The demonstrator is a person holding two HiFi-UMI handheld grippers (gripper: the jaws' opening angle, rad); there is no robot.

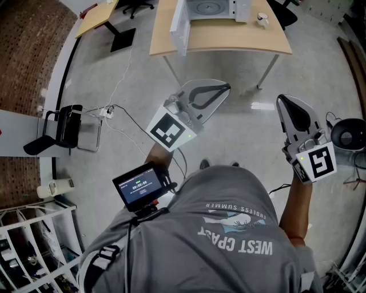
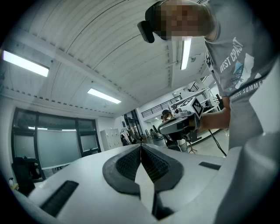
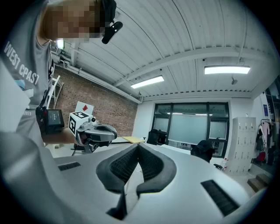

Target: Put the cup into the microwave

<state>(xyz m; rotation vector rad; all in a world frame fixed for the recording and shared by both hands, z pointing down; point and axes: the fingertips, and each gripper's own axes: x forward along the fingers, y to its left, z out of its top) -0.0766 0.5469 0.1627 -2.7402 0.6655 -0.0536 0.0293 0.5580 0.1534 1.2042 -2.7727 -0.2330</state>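
The white microwave [image 1: 209, 8] stands on a wooden table [image 1: 229, 40] far ahead, its door [image 1: 180, 26] swung open to the left. A small white cup [image 1: 262, 20] sits on the table to the microwave's right. Both grippers are held at waist height, well short of the table. My left gripper [image 1: 225, 87] is shut with nothing between its dark pads [image 2: 131, 164], and so is my right gripper [image 1: 281, 101], pads [image 3: 151, 162] together and empty. The left gripper view shows the right gripper [image 2: 180, 124]; the right gripper view shows the left gripper [image 3: 94, 131].
Grey floor lies between me and the table. A second desk [image 1: 97, 17] stands at the back left, a black chair [image 1: 62, 129] with cables at the left, a wire rack [image 1: 28, 246] at the lower left. A round black device [image 1: 349, 134] sits at the right. A small screen [image 1: 140, 186] hangs at the person's waist.
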